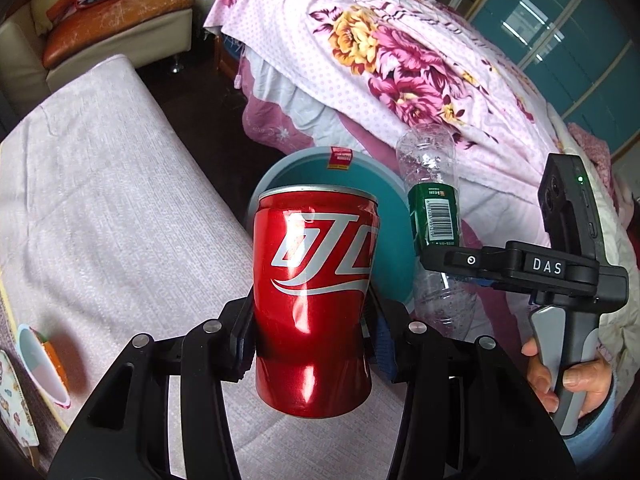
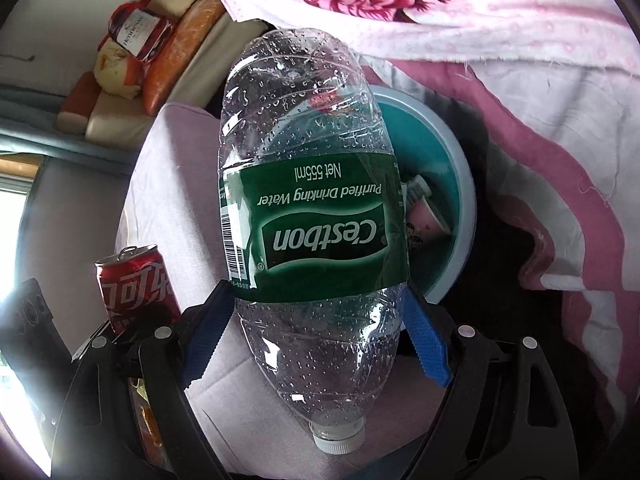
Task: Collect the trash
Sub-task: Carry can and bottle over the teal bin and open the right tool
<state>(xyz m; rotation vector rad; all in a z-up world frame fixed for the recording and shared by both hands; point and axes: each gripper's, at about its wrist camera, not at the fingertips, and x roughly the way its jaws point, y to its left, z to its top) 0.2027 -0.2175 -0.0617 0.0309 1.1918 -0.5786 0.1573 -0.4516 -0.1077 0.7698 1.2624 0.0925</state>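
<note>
Clamped mid-body in the left hand-held gripper (image 1: 312, 344), a red cola can (image 1: 314, 300) hangs short of the teal bin (image 2: 460, 184) ahead, while the right hand-held gripper (image 2: 316, 328) pinches an inverted water bottle (image 2: 312, 200), both poised for dropping in.

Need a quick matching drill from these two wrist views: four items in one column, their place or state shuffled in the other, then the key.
Items
1. red can
2. water bottle
3. paper cup
4. teal bin

Place or state
A. lying inside the bin
B. clamped in the left gripper, upright
C. beside the flowered bedding, beyond both held items
D. clamped in the right gripper, cap toward the camera

Pairs: 1-B, 2-D, 3-A, 4-C
</note>
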